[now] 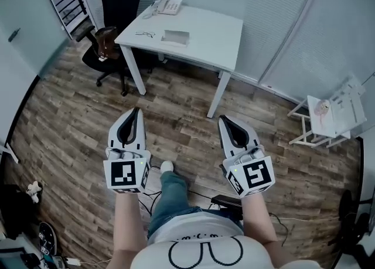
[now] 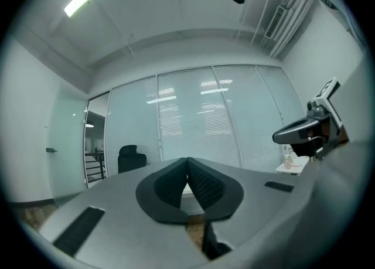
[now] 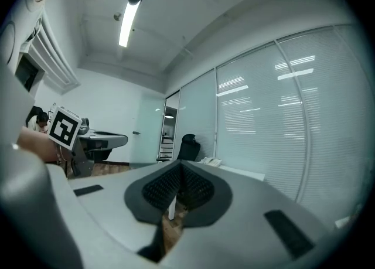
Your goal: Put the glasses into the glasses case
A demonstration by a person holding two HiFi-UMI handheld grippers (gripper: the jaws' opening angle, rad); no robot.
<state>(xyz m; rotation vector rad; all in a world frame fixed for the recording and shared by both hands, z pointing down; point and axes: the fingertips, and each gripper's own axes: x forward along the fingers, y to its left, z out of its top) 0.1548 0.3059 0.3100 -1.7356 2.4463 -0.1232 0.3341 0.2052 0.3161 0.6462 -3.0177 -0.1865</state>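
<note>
The person stands on a wooden floor [image 1: 70, 115], one jeans leg and a pale shoe [image 1: 167, 167] showing below, with dark cables [image 1: 202, 194] trailing beside the foot. Each hand holds a gripper out level in front of the body.

The left gripper [image 1: 136, 112] has its fingers pressed together, and its own view [image 2: 187, 162] shows the dark ribbed pads meeting at the tip with nothing between them. The right gripper [image 1: 223, 120] is the same: in its own view [image 3: 177, 165] the fingers are closed against each other and hold nothing. The two grippers stay well apart from each other, side by side.

Farther ahead stands a white worktop [image 1: 217, 33] on white legs, well apart from both grippers. The glasses [image 1: 145, 34] lie open on it near its near-left corner. The glasses case [image 1: 176, 37], a flat grey oblong, lies beside them along the near edge, close but not touching. A white telephone [image 1: 169, 6] sits at the far-left corner.

A black office chair [image 1: 117, 4] stands off the left edge of the worktop. A small white rack [image 1: 328, 115] stands on the floor away to the right. Glass walls with blinds [image 1: 281, 10] close off the room behind.
</note>
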